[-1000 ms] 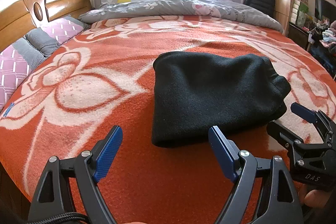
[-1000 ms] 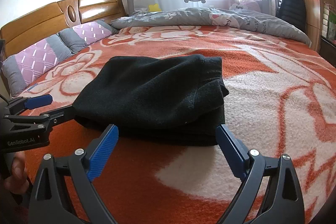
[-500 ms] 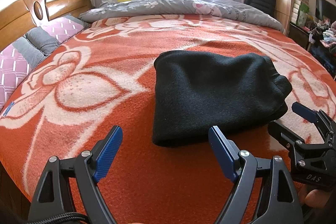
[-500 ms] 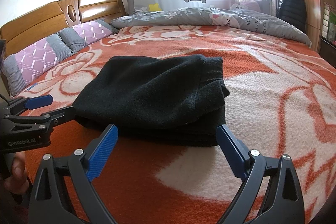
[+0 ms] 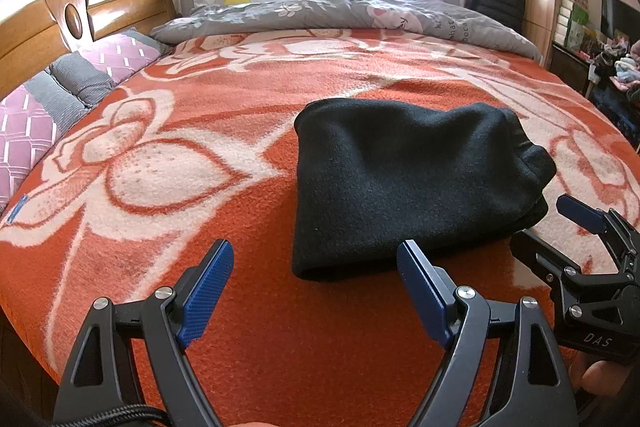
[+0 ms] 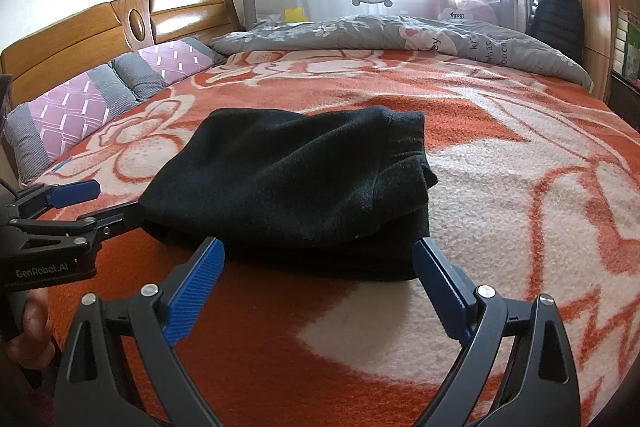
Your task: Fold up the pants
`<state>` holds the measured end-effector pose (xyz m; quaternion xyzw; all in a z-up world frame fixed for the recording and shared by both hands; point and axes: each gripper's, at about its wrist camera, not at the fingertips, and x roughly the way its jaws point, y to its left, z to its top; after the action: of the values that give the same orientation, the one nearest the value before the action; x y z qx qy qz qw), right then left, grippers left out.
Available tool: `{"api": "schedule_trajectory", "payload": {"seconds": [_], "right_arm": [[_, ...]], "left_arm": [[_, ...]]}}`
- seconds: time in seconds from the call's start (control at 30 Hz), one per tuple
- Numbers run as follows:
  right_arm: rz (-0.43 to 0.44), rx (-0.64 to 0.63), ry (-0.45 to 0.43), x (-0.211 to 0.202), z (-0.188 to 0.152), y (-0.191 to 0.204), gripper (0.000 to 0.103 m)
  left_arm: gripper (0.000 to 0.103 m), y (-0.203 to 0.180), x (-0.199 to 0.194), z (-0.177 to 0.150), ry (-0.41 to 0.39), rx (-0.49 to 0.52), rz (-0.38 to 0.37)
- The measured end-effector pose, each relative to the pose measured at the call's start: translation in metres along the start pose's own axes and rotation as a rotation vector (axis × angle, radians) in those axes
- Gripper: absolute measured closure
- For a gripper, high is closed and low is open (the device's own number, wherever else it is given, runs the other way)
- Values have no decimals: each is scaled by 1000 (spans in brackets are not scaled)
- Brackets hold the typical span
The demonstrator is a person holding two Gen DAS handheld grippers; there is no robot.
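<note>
Ahead of both jaws: a black fleece pair of pants (image 5: 404,183), folded into a compact layered rectangle, is seen lying on the orange-and-cream floral blanket (image 5: 248,327) of the bed.
Pants relative to the left gripper (image 5: 316,291): the bundle is placed forward and to the right of the jaws, its near folded edge just beyond the right blue pad; no contact is shown.
Pants relative to the right gripper (image 6: 316,287): the bundle is centred directly ahead, its near edge just beyond the pad tips; it is not touched.
Left jaws: spread wide, nothing held between them.
Right jaws: spread wide, nothing held between them.
Fold state: several stacked layers are visible at the right-hand edge of the bundle in the right wrist view; the upper layer sits slightly askew there, with a corner overhanging.
Done, as judged: the main folds appear to be completed, since no loose leg or waistband is seen trailing out.
Left, as judged: little is thought to remain; at most the uneven right-hand edge could be squared up or the stack pressed flat.
Beyond the pants: a grey printed quilt (image 6: 404,35) is bunched at the far side of the bed, well apart from the bundle.
</note>
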<state>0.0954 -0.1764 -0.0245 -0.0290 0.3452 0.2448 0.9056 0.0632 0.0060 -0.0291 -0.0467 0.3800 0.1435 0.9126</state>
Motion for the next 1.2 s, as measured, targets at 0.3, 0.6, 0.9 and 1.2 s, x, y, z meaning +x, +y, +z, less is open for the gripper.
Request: {"api": "schedule_trajectory", "payload": {"seconds": [0.3, 0.6, 0.9, 1.2], "right_arm": [[0, 0, -1, 1, 0, 0, 8], [4, -4, -6, 1, 5, 0, 7], [6, -8, -18, -2, 11, 0, 7], [-1, -4, -15, -6, 13, 0, 7]], "left_arm": [[19, 1, -2, 1, -4, 0, 1], [19, -2, -2, 2, -1, 0, -6], [19, -2, -1, 3, 9, -9, -14], [19, -3, -2, 4, 14, -1, -20]]}}
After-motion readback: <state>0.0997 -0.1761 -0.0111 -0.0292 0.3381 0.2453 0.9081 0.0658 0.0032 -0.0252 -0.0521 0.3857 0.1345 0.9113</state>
